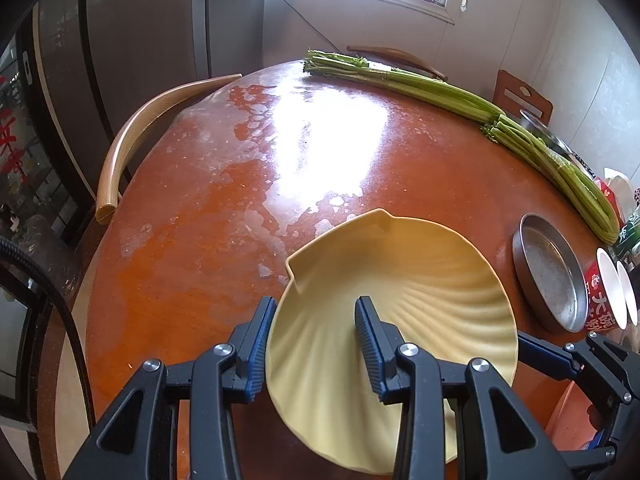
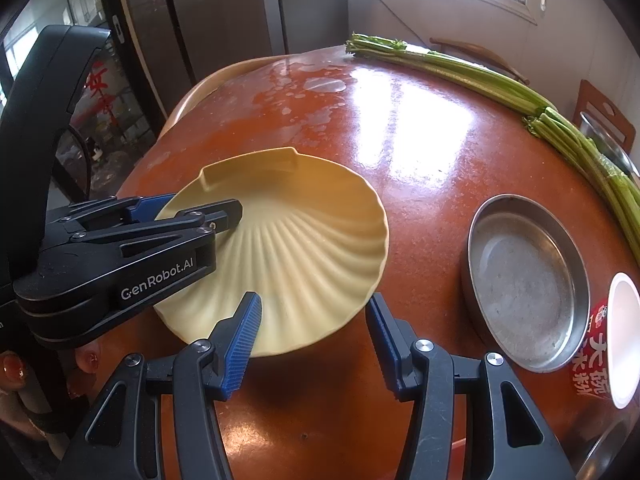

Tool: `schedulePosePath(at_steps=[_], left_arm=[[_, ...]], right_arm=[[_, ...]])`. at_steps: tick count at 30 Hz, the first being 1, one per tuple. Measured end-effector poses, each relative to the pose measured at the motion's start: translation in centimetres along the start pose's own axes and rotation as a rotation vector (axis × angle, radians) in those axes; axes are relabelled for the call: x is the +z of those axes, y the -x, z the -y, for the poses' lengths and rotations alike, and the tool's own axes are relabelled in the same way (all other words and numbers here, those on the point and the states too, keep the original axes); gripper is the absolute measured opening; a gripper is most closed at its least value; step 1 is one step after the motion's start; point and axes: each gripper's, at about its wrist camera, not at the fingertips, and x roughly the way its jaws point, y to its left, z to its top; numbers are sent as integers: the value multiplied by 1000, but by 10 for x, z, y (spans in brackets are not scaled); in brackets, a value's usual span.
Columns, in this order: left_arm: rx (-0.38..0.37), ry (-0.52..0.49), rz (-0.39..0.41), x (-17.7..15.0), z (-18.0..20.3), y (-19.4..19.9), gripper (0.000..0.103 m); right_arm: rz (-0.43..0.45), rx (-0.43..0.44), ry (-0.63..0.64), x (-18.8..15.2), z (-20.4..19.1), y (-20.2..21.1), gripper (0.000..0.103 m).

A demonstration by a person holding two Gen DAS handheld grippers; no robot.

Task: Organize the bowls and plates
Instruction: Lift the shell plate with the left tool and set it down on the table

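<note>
Yellow shell-shaped plate [image 2: 304, 248], ribbed, tilted above table; round metal pan [image 2: 524, 280] flat to its right.
</note>
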Motion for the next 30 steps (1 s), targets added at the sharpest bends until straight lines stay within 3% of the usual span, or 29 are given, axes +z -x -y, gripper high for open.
schedulePosePath(at_steps=[15,30], left_arm=[[49,-14,44,-4,5,28,41],[32,-32,117,-17,27,81,49]], right_arm=[[32,2,-17,-7,5,22,56],[114,-2,-50,-25,24,72,56]])
